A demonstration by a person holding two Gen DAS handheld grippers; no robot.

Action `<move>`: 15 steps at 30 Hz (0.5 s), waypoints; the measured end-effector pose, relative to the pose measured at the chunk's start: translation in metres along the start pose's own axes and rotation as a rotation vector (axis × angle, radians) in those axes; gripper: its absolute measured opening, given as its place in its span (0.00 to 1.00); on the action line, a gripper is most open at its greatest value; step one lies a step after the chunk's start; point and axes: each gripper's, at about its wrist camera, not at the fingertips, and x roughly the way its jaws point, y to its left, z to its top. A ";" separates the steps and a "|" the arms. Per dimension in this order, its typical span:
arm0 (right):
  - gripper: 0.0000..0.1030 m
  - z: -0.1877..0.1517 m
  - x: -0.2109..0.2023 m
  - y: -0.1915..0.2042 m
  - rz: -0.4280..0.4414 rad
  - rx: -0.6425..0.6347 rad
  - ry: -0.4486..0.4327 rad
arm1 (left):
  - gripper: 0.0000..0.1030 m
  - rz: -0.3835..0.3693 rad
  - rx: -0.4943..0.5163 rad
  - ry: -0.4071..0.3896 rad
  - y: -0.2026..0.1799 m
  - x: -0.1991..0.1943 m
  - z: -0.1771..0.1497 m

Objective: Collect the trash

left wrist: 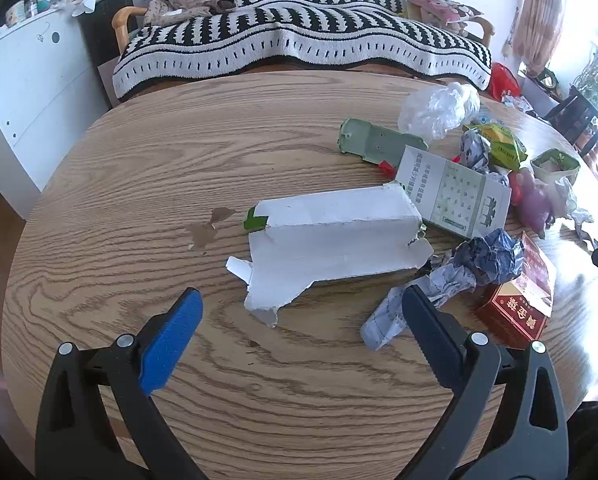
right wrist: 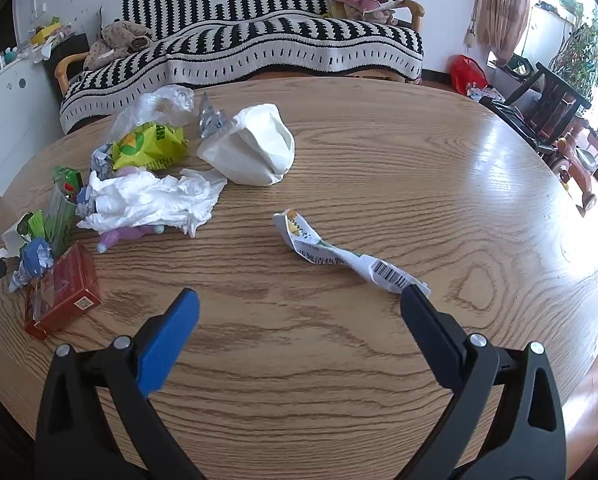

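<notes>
The round tabletop [right wrist: 379,152] lies bare along its near edge and right side, a striped sofa [right wrist: 259,44] beyond it. Trash clusters mid-table: a torn white carton [left wrist: 331,240], a red box [left wrist: 519,300], crumpled paper [left wrist: 487,258]. A barcode wrapper [right wrist: 355,258] lies apart from the cluster. Left gripper [left wrist: 301,308] and right gripper [right wrist: 299,306] hover with jaws apart, empty.

A home living room: a sofa [right wrist: 259,40] draped in a black-and-white striped throw [left wrist: 299,40], curtains [right wrist: 503,4] by a bright window, a child's ride-on toy [right wrist: 583,160], and a round wooden bench [right wrist: 379,160].
</notes>
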 end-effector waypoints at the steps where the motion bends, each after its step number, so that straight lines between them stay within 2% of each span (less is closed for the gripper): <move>1: 0.95 0.000 0.000 0.000 -0.001 0.000 0.001 | 0.94 0.000 0.001 0.001 0.000 0.000 0.000; 15: 0.95 0.000 0.004 -0.005 0.027 0.030 0.025 | 0.94 0.004 0.003 0.000 -0.003 0.002 -0.001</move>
